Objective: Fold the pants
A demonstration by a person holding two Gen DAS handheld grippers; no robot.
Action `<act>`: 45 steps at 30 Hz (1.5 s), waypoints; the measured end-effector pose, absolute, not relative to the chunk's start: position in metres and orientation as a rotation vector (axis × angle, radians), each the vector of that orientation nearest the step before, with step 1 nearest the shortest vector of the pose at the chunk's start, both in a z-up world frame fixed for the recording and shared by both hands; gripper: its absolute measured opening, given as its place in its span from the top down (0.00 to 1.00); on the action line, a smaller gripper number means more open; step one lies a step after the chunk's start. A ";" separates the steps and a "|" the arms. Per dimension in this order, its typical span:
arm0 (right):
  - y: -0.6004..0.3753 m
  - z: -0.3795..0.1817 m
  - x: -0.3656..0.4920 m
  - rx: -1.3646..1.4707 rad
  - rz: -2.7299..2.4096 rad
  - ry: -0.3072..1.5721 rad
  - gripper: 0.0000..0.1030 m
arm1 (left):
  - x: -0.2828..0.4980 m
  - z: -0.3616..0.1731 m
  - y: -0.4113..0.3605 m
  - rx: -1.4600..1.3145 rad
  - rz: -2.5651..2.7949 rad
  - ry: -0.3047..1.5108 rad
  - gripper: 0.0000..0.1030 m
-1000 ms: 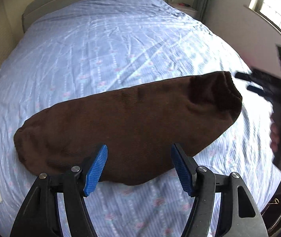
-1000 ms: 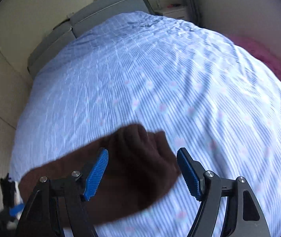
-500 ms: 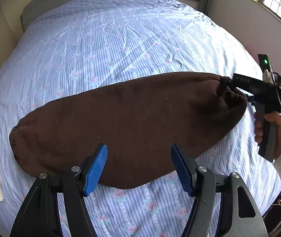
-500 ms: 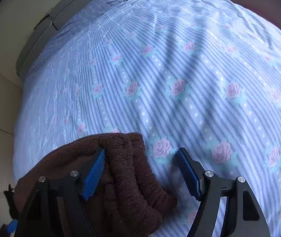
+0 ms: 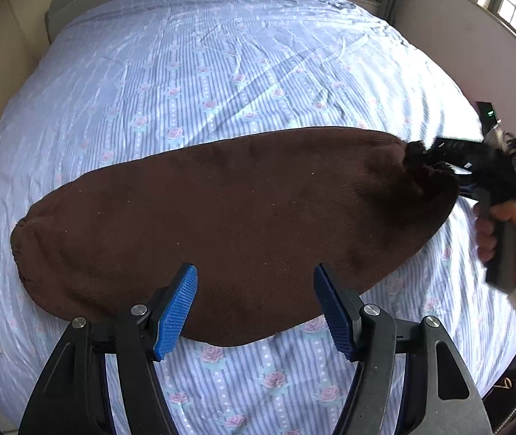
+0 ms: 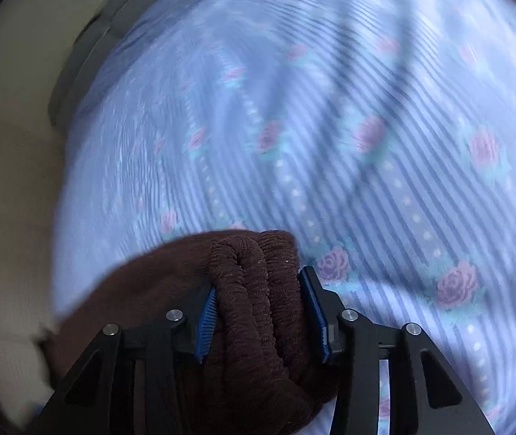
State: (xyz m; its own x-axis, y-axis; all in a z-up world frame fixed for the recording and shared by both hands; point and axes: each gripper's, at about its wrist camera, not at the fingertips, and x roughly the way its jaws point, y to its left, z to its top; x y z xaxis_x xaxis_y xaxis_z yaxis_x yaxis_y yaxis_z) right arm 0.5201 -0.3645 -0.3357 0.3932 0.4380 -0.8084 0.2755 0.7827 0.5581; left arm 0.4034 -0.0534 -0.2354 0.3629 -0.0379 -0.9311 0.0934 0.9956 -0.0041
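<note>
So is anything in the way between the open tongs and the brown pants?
Nothing visible. The left tongs hang open just over the near edge of the pants, with only bedsheet around. The right tongs already pinch one end.

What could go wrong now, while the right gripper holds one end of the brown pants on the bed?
1. The right gripper pinches a thick bunched roll of the brown pants; the layers may slip out unevenly when lifted.
2. The left gripper is open and holds nothing, so pulling from one end could drag the pants across the bed sheet and wrinkle them.
</note>
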 end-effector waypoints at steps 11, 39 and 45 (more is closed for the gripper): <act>-0.355 -0.311 0.520 0.486 -0.001 1.149 0.68 | 0.405 -0.246 -0.068 0.057 -0.125 1.208 0.37; -0.173 -0.120 0.472 0.443 0.135 0.978 0.68 | 0.363 -0.153 0.074 -0.207 0.090 1.041 0.36; -0.072 -0.118 0.470 0.349 0.186 0.999 0.68 | 0.350 -0.122 0.141 -0.285 0.132 0.959 0.36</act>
State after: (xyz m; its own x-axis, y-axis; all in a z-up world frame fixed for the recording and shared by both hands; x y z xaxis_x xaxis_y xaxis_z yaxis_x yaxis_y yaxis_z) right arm 0.4698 -0.0721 -0.1184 0.5311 0.3108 -0.7883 0.0060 0.9289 0.3703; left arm 0.3503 0.1412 -0.1224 0.5700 -0.0148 -0.8215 -0.2365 0.9546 -0.1813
